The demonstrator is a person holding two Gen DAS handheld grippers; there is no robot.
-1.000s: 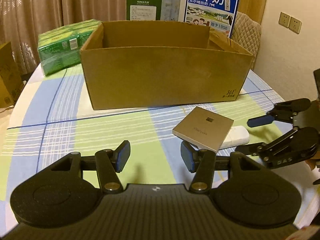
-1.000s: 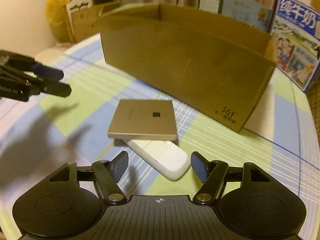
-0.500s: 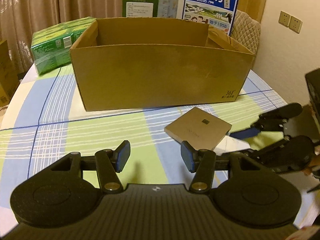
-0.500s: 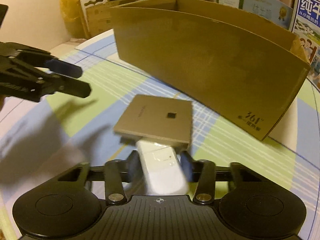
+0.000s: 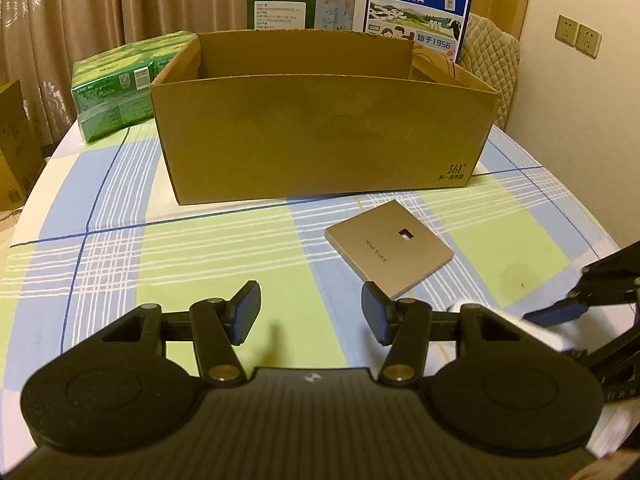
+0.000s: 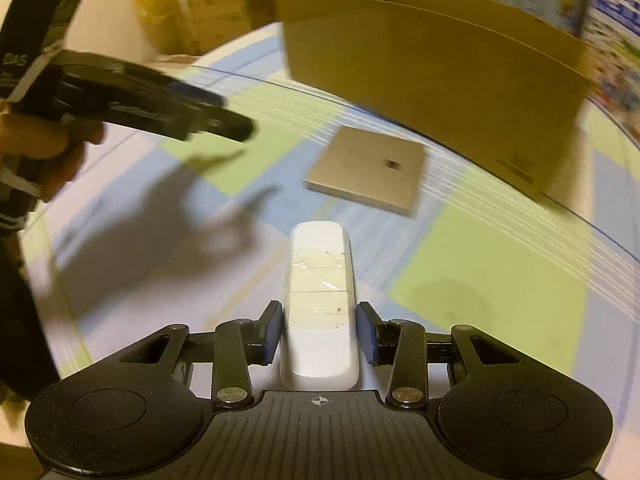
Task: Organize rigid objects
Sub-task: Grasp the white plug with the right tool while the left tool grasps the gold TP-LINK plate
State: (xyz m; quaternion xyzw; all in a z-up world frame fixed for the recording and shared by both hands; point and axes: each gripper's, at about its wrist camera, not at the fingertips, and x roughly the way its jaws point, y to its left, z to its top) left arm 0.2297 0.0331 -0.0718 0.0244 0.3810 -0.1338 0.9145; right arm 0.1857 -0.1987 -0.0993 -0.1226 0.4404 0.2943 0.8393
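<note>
A white oblong device [image 6: 318, 264] sits between the pads of my right gripper [image 6: 319, 332], which is shut on it just above the checked tablecloth. A flat square tan box [image 6: 370, 170] lies on the cloth beyond it, apart from the device. Behind that stands a large open cardboard box [image 6: 432, 68]. In the left wrist view my left gripper [image 5: 311, 314] is open with nothing between its fingers, and the flat tan box [image 5: 390, 246] lies just ahead to its right, in front of the cardboard box [image 5: 320, 136]. The right gripper [image 5: 560, 320] shows blurred at the right edge.
A green tissue pack [image 5: 116, 84] lies left of the cardboard box. A green carton [image 5: 280, 4] and a blue milk carton [image 5: 420, 4] stand behind it. A padded chair [image 5: 492, 60] is at the back right. A hand [image 6: 48, 148] holds the left gripper [image 6: 216, 120].
My right gripper closed on the white device and drew it back out from under the flat tan box. The left gripper stayed open and nearly still.
</note>
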